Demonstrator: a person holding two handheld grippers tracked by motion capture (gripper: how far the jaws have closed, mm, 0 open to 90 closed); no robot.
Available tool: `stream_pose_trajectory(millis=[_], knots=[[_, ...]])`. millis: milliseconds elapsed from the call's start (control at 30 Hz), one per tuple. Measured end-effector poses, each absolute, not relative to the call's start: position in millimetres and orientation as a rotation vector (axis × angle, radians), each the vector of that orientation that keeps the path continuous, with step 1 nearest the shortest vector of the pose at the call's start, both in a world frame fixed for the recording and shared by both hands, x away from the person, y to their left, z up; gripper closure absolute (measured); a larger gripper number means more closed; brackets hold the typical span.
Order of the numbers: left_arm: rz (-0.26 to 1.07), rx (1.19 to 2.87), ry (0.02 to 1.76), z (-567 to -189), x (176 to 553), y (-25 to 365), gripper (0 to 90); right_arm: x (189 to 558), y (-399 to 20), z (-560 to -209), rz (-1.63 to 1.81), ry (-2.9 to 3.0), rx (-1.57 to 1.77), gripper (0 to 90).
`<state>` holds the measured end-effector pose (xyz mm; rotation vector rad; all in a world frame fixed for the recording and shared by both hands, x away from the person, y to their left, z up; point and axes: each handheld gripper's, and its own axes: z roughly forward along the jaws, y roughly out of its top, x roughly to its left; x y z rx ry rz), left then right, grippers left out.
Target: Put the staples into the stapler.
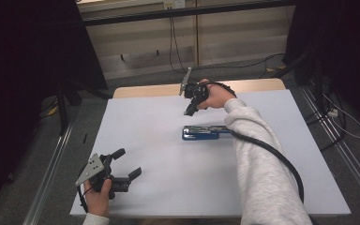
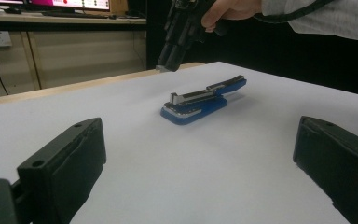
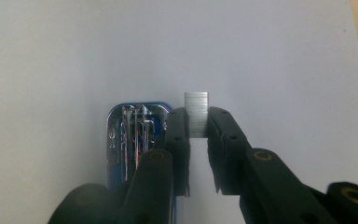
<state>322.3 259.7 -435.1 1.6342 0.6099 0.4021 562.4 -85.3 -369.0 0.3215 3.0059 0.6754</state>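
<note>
We see the right gripper (image 3: 198, 126) with its two black jaws closed on a small silver strip of staples (image 3: 196, 111), which stands up between the pads and pokes out past their tips. From the high view this gripper (image 1: 191, 108) hangs above the white sheet (image 1: 168, 187) at about twelve o'clock from the table's middle, tips pointed down, the hand (image 1: 217, 95) wrapped round its body and a black cable (image 1: 281, 159) trailing back along the grey sleeve (image 1: 258, 164).

The left gripper (image 1: 130, 164) sits low at about seven o'clock, held by the left hand (image 1: 98, 196), with its jaws spread wide and nothing between them. In the left gripper view we look between those two parted jaws across bare white sheet.

The blue stapler (image 1: 201, 132) lies on the sheet near the middle, at roughly six o'clock from the right gripper's tips and well apart from the left gripper. In the left gripper view the stapler (image 2: 200, 105) lies with its top arm lifted open at an angle, the metal channel showing. In the right gripper view the stapler (image 3: 133, 135) lies just at nine o'clock of the clamped staples, partly hidden behind the near jaw; we cannot tell whether the strip touches it.

A strip of wooden table edge (image 1: 168, 89) shows beyond the sheet.
</note>
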Motion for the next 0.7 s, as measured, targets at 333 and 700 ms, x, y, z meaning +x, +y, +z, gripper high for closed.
stream_pose_trajectory(millis=[333, 700], knots=[[0.404, 1.640, 0.607, -435.2, 322.2, 259.5, 2.4, 557.8, -86.6, -367.8, 0.686, 3.019, 0.346, 78.3], [0.403, 1.643, 0.603, -435.4, 322.7, 259.1, 2.5, 549.3, -85.7, -361.8, 0.729, 3.032, 0.357, 78.2]])
